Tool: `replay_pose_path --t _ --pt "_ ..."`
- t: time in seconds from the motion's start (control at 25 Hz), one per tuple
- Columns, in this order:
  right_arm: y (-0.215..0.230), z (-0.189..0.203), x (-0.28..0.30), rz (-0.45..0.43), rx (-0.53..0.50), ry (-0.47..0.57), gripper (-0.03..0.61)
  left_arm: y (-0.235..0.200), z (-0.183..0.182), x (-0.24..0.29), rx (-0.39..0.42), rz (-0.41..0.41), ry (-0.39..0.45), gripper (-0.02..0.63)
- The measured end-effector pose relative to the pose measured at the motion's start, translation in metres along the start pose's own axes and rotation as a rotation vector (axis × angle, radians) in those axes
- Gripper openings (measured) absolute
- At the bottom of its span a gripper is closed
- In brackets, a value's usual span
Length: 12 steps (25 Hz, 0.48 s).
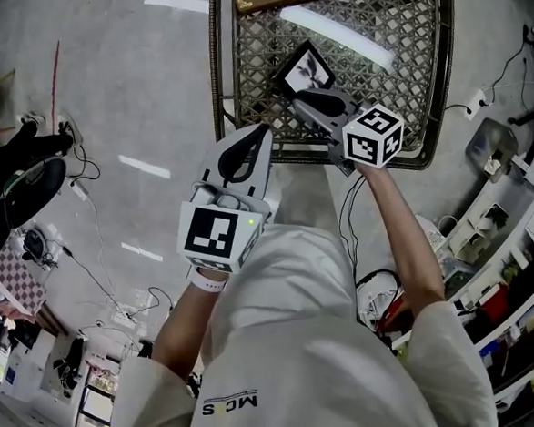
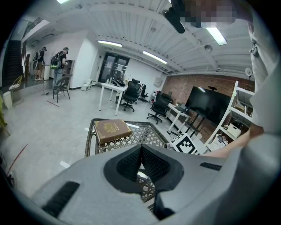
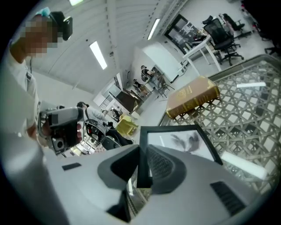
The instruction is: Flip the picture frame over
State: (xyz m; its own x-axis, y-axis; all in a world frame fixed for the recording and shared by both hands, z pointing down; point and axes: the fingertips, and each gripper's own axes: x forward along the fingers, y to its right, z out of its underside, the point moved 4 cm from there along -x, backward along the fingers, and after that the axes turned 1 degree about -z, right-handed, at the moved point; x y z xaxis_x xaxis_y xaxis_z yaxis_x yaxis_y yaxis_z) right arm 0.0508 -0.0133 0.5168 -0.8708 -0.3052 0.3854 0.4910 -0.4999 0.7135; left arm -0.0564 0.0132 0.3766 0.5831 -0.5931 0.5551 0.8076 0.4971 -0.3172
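Right tool is clamped on the picture frame edge, tilted over the lattice table. Left tool is pinched together, empty. Only its view shows the office desks behind the brown book.

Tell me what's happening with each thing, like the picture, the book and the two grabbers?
Black rectangular picture frame: pinched at its edge, picture side showing.
Brown hardcover book with gold ornament: closed, lying flat on the dark lattice-top table.
Right gripper: fingers shut on the frame's edge.
Left gripper: fingers together, holding nothing, off the table's near edge.
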Motion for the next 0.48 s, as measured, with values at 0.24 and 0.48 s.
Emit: replay_pose_path --t 0.24,0.48 --pt "0.003 -0.016 -0.003 -0.054 0.126 0.090 0.077 -0.001 0.000 0.004 0.001 0.002 -0.003 0.025" --pt "0.007 -0.027 -0.010 -0.116 0.248 0.164 0.077 0.002 -0.003 0.007 0.003 0.005 -0.006 0.025"
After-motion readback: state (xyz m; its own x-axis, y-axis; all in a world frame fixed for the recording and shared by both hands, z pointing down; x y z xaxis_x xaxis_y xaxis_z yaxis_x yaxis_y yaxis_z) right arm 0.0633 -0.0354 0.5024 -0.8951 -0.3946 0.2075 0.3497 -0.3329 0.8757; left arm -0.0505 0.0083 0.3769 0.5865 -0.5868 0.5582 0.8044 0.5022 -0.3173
